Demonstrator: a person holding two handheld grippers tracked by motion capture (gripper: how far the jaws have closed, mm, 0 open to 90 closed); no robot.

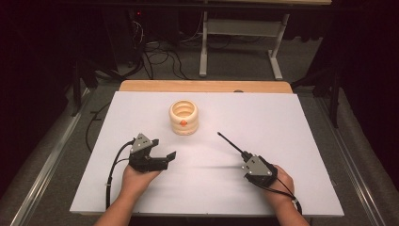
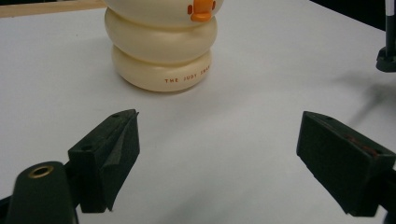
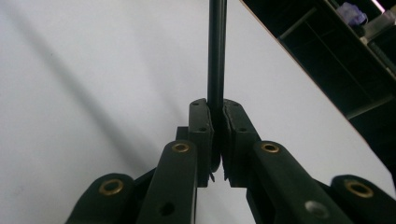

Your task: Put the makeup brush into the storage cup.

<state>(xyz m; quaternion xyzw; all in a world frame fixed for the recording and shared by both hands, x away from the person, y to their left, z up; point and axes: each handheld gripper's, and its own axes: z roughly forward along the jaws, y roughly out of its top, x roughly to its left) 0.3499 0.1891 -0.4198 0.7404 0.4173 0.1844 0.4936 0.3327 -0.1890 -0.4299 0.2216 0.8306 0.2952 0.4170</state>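
from above, a cream ringed holder (image 1: 183,117) stands mid-table. the left gripper (image 2: 217,154) is spread wide, facing it. the right gripper (image 3: 218,140) pinches a thin black pen (image 3: 216,56); probably best lowered upright into the opening.

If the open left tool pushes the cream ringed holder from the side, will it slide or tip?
The cream ringed holder probably slides rather than tips: it looks squat, with a broad base flat on the white table. It is open on top, so likely hollow and light. Its smooth rounded rings may slip between the left tool pads.
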